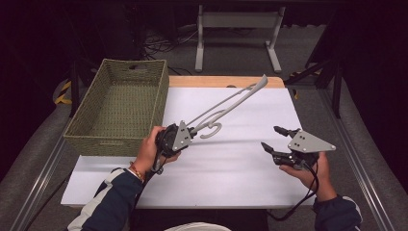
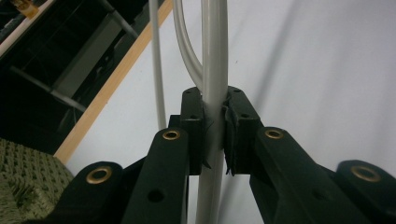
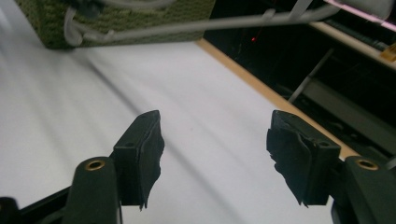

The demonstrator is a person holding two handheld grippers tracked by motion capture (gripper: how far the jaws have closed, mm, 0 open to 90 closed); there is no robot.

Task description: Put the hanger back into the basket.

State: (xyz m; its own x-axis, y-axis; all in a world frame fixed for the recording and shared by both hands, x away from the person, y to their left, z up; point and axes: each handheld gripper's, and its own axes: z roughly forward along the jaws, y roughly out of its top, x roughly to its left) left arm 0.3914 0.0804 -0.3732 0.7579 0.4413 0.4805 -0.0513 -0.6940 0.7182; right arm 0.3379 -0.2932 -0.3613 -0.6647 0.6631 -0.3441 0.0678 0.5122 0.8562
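Gripping a grey hanger (image 1: pixel 226 107) near its hook, left gripper (image 1: pixel 193 130) clamped, long axis toward far right, right gripper (image 1: pixel 274 138) fingers apart

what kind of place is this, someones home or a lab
Most likely a lab or recording workspace, not a home: a white-topped table on grey carpet, loose cables and a metal stand behind it, and camera-bearing handheld grippers, left and right.

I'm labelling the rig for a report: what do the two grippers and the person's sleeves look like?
Both the left gripper and the right gripper have black jaws with brass-coloured rivets, a grey three-cornered plate on top and a trailing black cable. The sleeves are dark navy with white panels; a bracelet circles the left wrist.
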